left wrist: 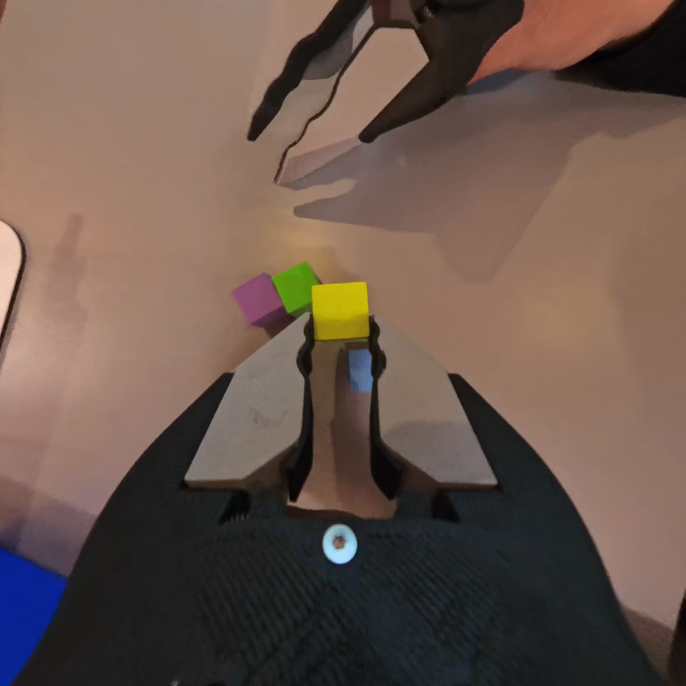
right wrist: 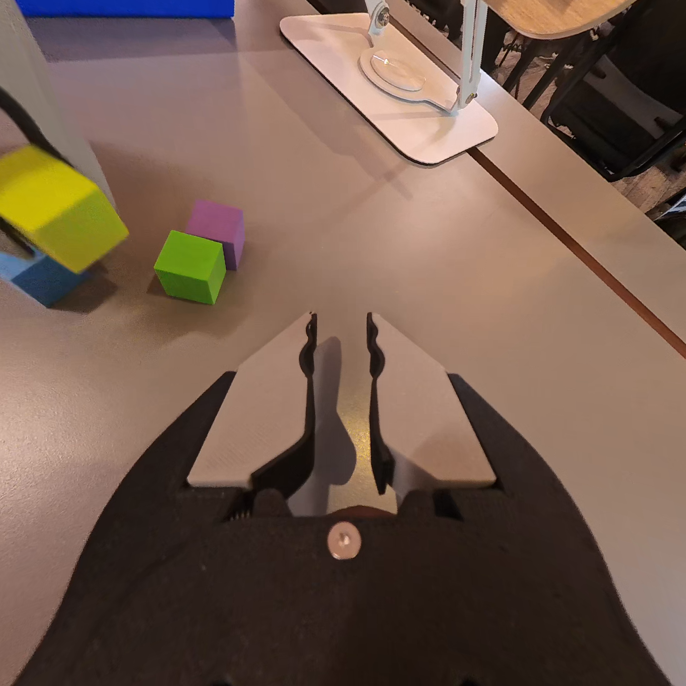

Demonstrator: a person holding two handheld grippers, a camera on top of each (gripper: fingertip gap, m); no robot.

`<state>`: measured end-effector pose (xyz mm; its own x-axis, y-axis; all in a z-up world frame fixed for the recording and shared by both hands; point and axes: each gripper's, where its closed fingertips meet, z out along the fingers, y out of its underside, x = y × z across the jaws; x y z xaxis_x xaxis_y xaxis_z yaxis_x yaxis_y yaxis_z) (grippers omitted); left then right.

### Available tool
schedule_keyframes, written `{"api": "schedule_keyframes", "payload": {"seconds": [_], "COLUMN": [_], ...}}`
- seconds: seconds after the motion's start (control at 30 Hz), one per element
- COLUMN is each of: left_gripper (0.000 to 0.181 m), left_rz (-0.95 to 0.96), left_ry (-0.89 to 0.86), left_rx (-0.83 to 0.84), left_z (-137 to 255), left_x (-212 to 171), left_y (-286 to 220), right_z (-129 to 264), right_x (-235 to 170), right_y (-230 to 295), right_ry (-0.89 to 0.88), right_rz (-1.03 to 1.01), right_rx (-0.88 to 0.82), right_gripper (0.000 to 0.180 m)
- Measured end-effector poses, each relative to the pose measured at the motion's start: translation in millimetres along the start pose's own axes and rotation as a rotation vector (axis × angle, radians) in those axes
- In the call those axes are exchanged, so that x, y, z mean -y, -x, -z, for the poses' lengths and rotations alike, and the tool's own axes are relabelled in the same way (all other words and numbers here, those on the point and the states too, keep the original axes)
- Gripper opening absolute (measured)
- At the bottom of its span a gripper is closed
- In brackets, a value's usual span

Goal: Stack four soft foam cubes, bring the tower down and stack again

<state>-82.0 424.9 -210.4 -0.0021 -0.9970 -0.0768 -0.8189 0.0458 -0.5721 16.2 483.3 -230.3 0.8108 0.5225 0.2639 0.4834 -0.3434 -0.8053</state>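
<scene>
With your left tool (left wrist: 339,326) gripping the yellow cube (left wrist: 339,310) and right tool (right wrist: 341,315) open and empty, square it over the blue cube (right wrist: 44,280) before releasing

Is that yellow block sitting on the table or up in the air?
In the air. The left gripper is shut on the yellow cube and holds it tilted above the blue cube, which rests on the table.

Yellow cube (left wrist: 339,310) above blue cube (left wrist: 360,369); green cube (right wrist: 190,266) touching purple cube (right wrist: 219,226).

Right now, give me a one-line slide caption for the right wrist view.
Open, empty right gripper hovers above the table while the left gripper carries the yellow cube over the blue cube, green and purple cubes touching.
</scene>
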Motion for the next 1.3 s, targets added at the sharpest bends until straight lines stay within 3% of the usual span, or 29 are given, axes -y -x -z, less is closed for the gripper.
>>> {"api": "schedule_keyframes", "payload": {"seconds": [0.3,1.0,1.3], "left_gripper": [0.027,0.034,0.028], "left_rz": [-0.012,0.020,-0.022], "left_ry": [0.090,0.187,0.181], "left_rx": [-0.042,0.001,-0.114], "left_z": [2.8,-16.6,-20.8], "left_x": [-29.8,-46.1,-41.8], "left_y": [-17.8,-14.4,-21.2], "right_z": [-1.5,-0.5,-1.0], "right_x": [-1.5,-0.6,-1.0], "right_y": [2.3,2.1,2.5], "right_ry": [0.012,0.005,0.007], "right_rz": [0.021,0.019,0.016], "right_rx": [0.002,0.001,0.006], "right_gripper": [0.024,0.023,0.023]}}
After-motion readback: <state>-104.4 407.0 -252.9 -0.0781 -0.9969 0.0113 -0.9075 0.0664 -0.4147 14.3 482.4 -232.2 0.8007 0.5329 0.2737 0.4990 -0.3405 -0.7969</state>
